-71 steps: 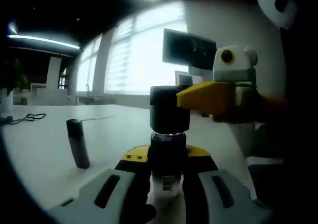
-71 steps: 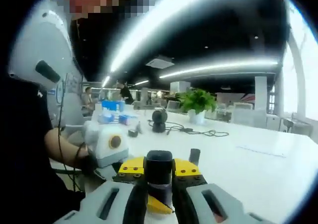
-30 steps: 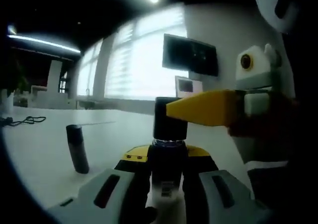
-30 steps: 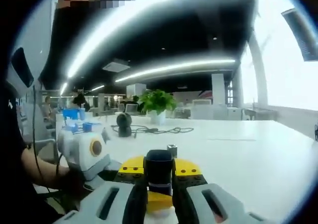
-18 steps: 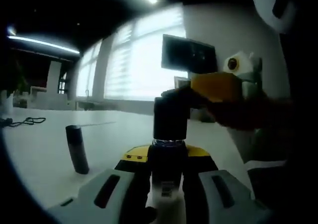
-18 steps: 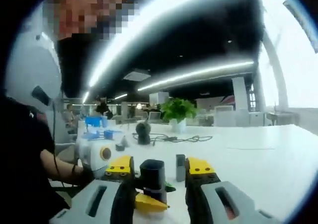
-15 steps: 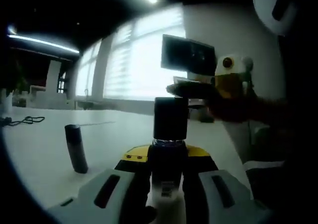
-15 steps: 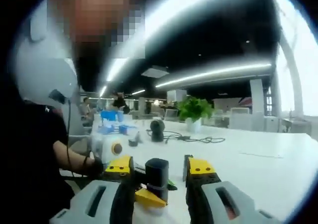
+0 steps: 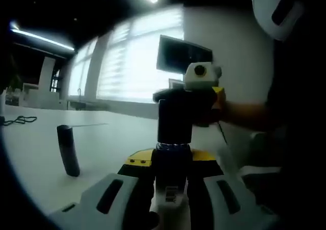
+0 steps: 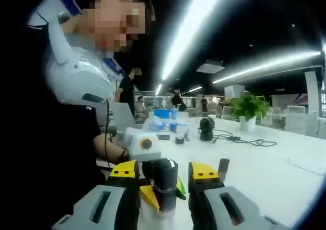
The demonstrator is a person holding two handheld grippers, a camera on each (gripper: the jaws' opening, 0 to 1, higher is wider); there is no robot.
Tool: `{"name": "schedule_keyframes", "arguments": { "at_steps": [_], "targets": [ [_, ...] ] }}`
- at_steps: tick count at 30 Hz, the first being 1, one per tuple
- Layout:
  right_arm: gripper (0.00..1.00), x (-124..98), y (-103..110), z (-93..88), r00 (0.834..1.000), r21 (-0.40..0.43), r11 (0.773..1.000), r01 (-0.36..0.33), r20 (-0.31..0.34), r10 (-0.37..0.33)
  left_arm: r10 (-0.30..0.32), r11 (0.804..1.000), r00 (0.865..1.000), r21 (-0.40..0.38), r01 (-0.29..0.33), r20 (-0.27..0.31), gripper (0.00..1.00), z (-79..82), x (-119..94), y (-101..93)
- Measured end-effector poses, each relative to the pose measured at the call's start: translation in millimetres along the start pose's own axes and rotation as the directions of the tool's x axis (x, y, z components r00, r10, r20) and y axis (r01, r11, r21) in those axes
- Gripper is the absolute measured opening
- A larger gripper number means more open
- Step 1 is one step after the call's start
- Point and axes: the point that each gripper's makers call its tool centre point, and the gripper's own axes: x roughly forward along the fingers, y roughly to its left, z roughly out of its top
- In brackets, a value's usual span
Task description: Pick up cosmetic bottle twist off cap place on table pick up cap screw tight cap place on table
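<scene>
Here left gripper (image 9: pixel 170 176) clamps the bottle (image 9: pixel 172 158) (barcode label unreadable); right gripper (image 10: pixel 163 181) jaws apart

Potted plant (image 10: pixel 249 109), cable (image 10: pixel 244 139), wall monitor (image 9: pixel 183 55).

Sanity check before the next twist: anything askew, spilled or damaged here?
Nothing stands out. The cosmetic bottle sits upright between the left gripper's jaws, its cap square on top. The right gripper is open around the cap. A dark cylinder stands upright on the white table. No spill shows.
</scene>
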Motion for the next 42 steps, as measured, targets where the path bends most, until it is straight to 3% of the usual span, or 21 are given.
{"name": "schedule_keyframes", "arguments": {
  "at_steps": [2,8,15,20,23,26,30,35,42],
  "targets": [
    [0.30,7.6,2.3,-6.4,0.998,-0.005,0.999,-0.044,-0.037,0.044,-0.007,1.000,1.000,0.006,0.007,0.000,0.14,0.0,0.0,-1.2],
    [0.25,16.6,2.9,-13.2,0.986,-0.008,0.988,-0.156,-0.056,0.155,-0.027,1.000,1.000,0.008,0.027,-0.003,0.14,0.2,0.2,-5.9],
    [0.24,24.6,10.0,-22.9,0.958,0.039,0.961,-0.274,-0.078,0.276,-0.029,0.999,1.000,-0.012,0.029,-0.003,0.14,0.5,0.3,-5.7],
    [0.24,27.7,8.4,-21.9,0.957,0.038,0.959,-0.282,-0.062,0.284,-0.029,0.999,1.000,-0.017,0.029,-0.002,0.14,0.6,0.6,-5.3],
    [0.22,27.9,10.0,-15.4,0.960,0.050,0.959,-0.279,-0.021,0.280,-0.028,0.999,1.000,-0.016,0.028,-0.002,0.14,0.8,0.8,-5.4],
    [0.22,28.9,12.3,-23.7,0.958,0.021,0.960,-0.278,-0.066,0.278,-0.029,1.000,1.000,-0.013,0.029,-0.002,0.14,0.9,1.0,-5.7],
    [0.21,30.4,12.6,-16.3,0.958,0.032,0.958,-0.283,-0.039,0.284,-0.033,0.999,0.999,-0.012,0.033,-0.003,0.14,0.9,1.2,-6.6],
    [0.18,35.1,14.7,-22.4,0.951,0.003,0.955,-0.295,-0.092,0.294,-0.033,0.999,0.999,-0.010,0.033,-0.002,0.14,1.0,1.2,-6.8],
    [0.15,34.4,13.1,-22.6,0.966,0.000,0.969,-0.248,-0.076,0.247,-0.029,1.000,1.000,0.003,0.029,-0.003,0.14,0.5,0.7,-6.2]
  ]
}}
